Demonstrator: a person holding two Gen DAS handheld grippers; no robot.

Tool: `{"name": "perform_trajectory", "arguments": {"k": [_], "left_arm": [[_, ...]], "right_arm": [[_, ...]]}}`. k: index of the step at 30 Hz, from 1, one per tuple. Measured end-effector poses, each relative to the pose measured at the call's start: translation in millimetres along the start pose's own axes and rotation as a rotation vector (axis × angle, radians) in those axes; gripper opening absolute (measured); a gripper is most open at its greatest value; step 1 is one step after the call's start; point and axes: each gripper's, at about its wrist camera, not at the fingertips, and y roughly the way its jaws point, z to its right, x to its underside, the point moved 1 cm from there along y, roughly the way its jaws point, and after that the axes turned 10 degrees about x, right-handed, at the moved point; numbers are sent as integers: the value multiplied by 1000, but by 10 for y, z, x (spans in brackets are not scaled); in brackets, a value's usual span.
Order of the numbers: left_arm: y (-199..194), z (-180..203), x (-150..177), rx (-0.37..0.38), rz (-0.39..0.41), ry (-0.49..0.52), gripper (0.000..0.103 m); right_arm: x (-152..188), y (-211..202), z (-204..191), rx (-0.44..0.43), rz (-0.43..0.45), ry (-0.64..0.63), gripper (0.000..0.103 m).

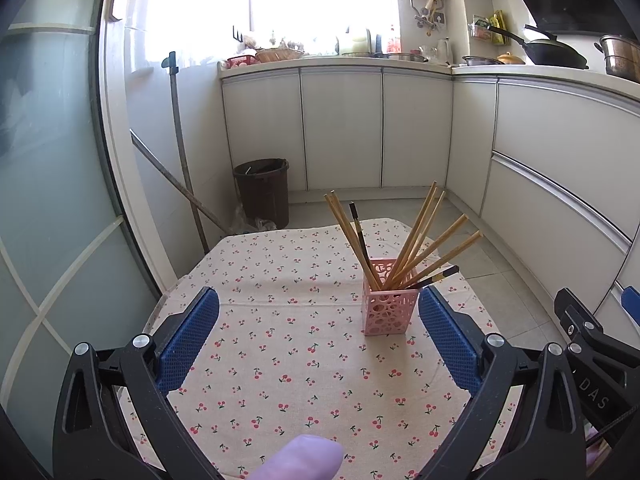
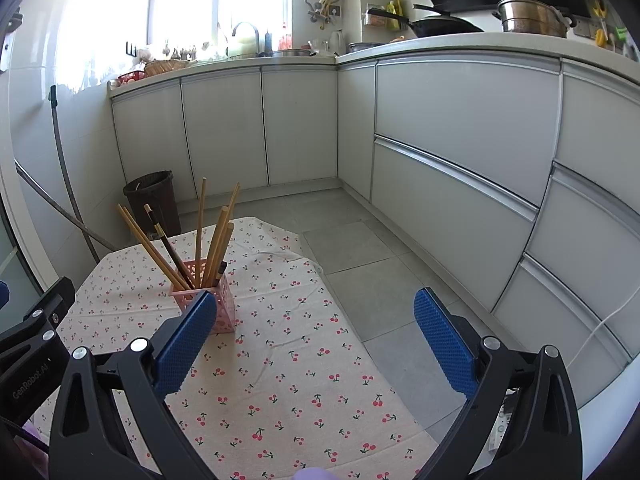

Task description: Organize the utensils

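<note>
1. Currently: left gripper (image 1: 319, 332) spread wide, nothing between blue pads (image 1: 188, 340); hovering over cherry-print tablecloth (image 1: 280, 360).
2. Right gripper (image 2: 316, 336) likewise wide apart, empty.
3. Pink perforated holder (image 1: 388, 308) upright on cloth, near left gripper's right pad.
4. Chopsticks (image 1: 416, 240) fanned inside holder, wooden plus two dark-tipped.

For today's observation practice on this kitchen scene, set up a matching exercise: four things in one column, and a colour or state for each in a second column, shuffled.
Things:
1. holder
2. chopsticks
3. left gripper
4. bin

Descriptions:
A. dark brown, standing on the floor by the cabinets
B. pink, perforated, upright on the cherry-print tablecloth
C. open, blue pads apart, holding nothing
D. fanned out, leaning in the holder

Pairs: 1-B, 2-D, 3-C, 4-A
</note>
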Motion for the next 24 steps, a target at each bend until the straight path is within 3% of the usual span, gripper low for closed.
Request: {"name": "perform_trajectory", "arguments": {"k": [24], "left_arm": [[34,-8,33,-3,-8,-2,96]], "right_arm": [[29,45,13,1,-12,0,96]]}}
